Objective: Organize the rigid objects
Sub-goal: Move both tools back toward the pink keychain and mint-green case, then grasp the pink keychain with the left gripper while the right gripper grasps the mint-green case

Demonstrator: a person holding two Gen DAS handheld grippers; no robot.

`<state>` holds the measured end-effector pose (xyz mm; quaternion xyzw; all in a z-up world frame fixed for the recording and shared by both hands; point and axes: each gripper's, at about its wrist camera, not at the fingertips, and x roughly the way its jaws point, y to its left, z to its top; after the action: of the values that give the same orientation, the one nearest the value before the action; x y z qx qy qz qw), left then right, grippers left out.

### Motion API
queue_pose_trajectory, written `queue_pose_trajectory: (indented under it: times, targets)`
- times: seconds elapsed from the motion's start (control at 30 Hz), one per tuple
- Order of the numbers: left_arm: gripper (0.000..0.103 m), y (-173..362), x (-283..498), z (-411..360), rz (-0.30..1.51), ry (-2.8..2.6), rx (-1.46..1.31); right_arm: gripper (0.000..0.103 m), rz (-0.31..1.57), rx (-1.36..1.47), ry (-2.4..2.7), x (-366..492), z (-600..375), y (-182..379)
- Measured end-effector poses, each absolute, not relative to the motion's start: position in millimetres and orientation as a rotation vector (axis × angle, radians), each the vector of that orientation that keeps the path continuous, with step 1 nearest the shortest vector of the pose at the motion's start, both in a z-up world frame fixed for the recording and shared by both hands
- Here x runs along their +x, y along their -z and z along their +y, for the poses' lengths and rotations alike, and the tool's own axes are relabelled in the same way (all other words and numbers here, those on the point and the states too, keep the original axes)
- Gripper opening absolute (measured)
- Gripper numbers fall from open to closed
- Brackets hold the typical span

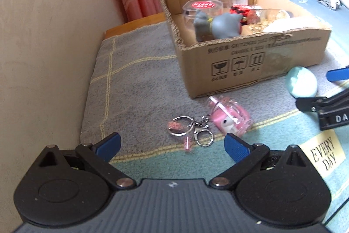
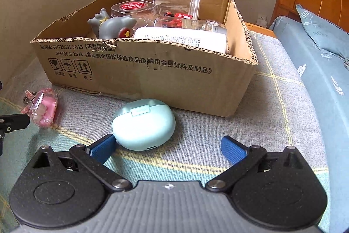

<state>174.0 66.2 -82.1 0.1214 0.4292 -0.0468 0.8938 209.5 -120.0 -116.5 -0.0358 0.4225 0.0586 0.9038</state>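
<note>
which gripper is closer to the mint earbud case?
Right. The right gripper is open just short of the mint earbud case; the left gripper faces the pink keychain instead.

We found the cardboard box on the blanket, with the figurine inside at its left. Before the box lay the earbud case, and the keychain lay left of that.

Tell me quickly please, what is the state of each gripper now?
Left gripper: open, holding nothing; pink keychain lies just ahead.
Right gripper: open, holding nothing; mint earbud case lies beside its left finger.
</note>
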Motion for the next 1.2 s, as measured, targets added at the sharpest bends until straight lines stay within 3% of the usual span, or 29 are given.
queue_pose_trajectory:
  times: [0.43,0.57,0.73,1.2]
  targets:
    - [0.099,85.4,178.4,46.1,0.84,0.261,0.238,0.103,0.861,-0.099,-0.18,206.1,-127.7,116.4]
    - [0.095,83.8,178.4,43.8,0.815,0.317,0.201,0.103,0.851,-0.102,-0.193,203.2,-133.1,116.9]
    - [0.073,85.9,183.5,37.3,0.806,0.379,0.206,0.103,0.843,-0.103,-0.194,203.2,-132.8,117.5]
    - [0.064,92.6,185.9,33.1,0.845,0.394,0.181,0.103,0.803,-0.146,-0.298,207.9,-124.2,118.4]
